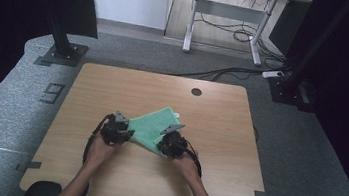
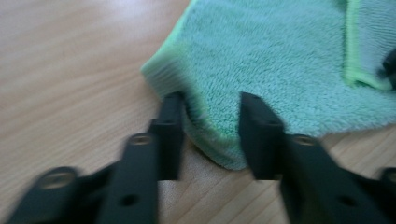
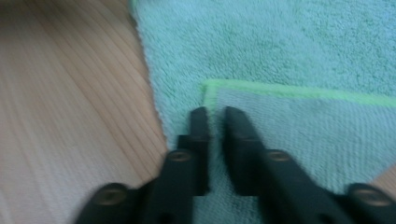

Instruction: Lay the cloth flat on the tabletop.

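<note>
Wooden table [image 1: 218,133], round grommet hole [image 1: 196,91] near far edge; grey carpet [image 1: 5,107]; white-legged desk [image 1: 227,19], floor cables [image 1: 226,74] behind.

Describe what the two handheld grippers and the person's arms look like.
Both the left gripper and the right gripper are compact black units, each topped by a grey three-cornered plate, with a black cable looping back past the wrist. Their jaws are flat black bars with round screw holes. The forearms are bare, with no sleeves showing.

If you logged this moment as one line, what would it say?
scene: green towel on wooden table | left gripper: open, straddling towel edge | right gripper: pinching folded towel corner
</note>
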### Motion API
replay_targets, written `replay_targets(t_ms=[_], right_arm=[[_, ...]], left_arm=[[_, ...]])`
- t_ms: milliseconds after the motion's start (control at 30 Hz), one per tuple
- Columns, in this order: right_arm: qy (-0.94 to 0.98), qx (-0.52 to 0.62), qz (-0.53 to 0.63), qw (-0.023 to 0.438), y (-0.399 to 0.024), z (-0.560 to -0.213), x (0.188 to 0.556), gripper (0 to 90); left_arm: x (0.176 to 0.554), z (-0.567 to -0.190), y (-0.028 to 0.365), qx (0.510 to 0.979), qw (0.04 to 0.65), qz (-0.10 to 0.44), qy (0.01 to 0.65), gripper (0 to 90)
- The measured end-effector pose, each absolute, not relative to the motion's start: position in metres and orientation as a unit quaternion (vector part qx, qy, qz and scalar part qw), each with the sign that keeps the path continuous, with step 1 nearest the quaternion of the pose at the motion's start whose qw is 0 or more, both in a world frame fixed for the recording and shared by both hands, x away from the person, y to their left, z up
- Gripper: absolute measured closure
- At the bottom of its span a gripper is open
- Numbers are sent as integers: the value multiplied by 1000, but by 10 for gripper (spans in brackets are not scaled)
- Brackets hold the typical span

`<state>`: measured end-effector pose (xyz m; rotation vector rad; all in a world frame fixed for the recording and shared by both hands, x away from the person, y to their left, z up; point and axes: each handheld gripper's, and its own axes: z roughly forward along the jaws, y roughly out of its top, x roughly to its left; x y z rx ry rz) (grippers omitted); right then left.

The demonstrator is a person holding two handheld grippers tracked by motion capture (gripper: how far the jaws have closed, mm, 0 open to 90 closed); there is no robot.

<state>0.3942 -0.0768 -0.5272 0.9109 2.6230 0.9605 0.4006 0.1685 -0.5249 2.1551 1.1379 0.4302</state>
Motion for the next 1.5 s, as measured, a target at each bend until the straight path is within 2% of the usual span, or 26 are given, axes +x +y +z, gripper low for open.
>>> replay_targets(t_ms=[33, 100, 133, 167, 267, 333, 400, 467, 533, 600, 667, 767, 900, 1000, 1233, 1500], right_arm=[[888, 308, 324, 104, -77, -527, 393, 861], [887, 307, 328, 110, -81, -520, 392, 868], [880, 308, 338, 131, -90, -505, 390, 870], [880, 308, 338, 131, -90, -505, 390, 870], [859, 319, 363, 168, -115, -471, 388, 871], [843, 336, 381, 178, -135, -454, 389, 869], [832, 353, 390, 175, -152, -450, 391, 862], [830, 377, 376, 166, -166, -463, 395, 822], [833, 405, 348, 144, -175, -484, 399, 667], [827, 433, 330, 139, -189, -509, 396, 564], [816, 449, 335, 141, -200, -515, 393, 503], [809, 454, 339, 158, -211, -509, 391, 467], [804, 448, 355, 166, -212, -496, 390, 460], [807, 442, 353, 170, -209, -497, 392, 414], [811, 452, 327, 175, -206, -518, 405, 347], [806, 477, 304, 172, -213, -540, 412, 316]], left_arm=[[401, -524, 170, 822, 332, 165, 433, 794], [399, -512, 173, 815, 344, 180, 430, 860], [399, -505, 176, 811, 352, 185, 429, 870], [398, -494, 180, 804, 363, 191, 430, 870], [397, -456, 194, 779, 398, 218, 433, 871], [400, -443, 201, 773, 408, 211, 437, 863], [405, -445, 202, 776, 395, 211, 444, 798], [413, -463, 198, 791, 355, 203, 455, 614], [417, -488, 195, 805, 318, 198, 459, 488], [414, -506, 199, 803, 321, 176, 470, 354], [409, -510, 202, 800, 323, 174, 475, 293], [403, -504, 205, 795, 334, 182, 473, 222], [398, -499, 201, 798, 340, 180, 464, 177], [392, -503, 192, 807, 338, 171, 453, 149], [372, -516, 168, 823, 337, 153, 430, 142], [365, -535, 155, 847, 280, 168, 419, 139]])
